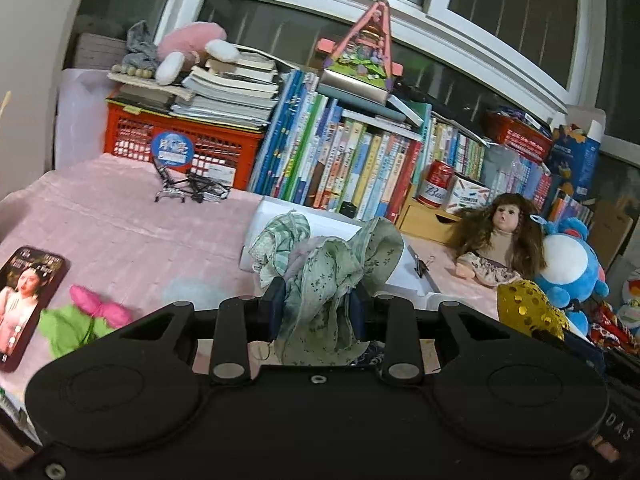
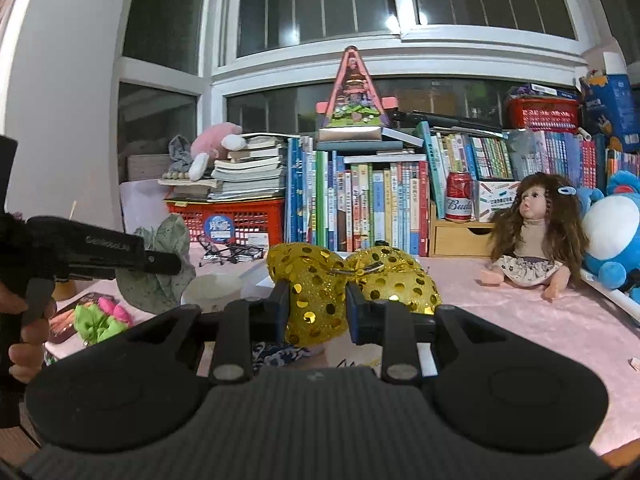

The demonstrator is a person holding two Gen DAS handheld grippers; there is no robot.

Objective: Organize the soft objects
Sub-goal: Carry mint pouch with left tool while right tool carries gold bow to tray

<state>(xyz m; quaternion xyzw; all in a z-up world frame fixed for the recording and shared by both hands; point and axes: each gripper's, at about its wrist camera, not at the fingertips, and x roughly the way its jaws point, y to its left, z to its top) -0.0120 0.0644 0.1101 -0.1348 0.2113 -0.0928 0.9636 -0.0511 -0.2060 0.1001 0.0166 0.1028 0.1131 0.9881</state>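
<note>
My left gripper (image 1: 318, 300) is shut on a bunched green floral cloth (image 1: 320, 276), which is lifted off the pink table cover (image 1: 120, 220). The same cloth (image 2: 160, 264) shows at the left of the right wrist view, behind the left gripper's body (image 2: 100, 252) and a hand. My right gripper (image 2: 318, 304) is shut on a gold sequined bow (image 2: 352, 280), held above the table; its edge (image 1: 528, 308) shows at the right of the left wrist view. A pink and green fabric flower (image 1: 88, 316) lies on the table at the left.
A doll (image 1: 500, 240) and a blue plush (image 1: 572, 268) sit at the right. Books (image 1: 340, 168), a red crate (image 1: 180, 148), a red can (image 1: 436, 184) and a wooden drawer box (image 1: 428, 220) line the back. A white box (image 1: 328, 224) and a photo card (image 1: 24, 296) lie on the table.
</note>
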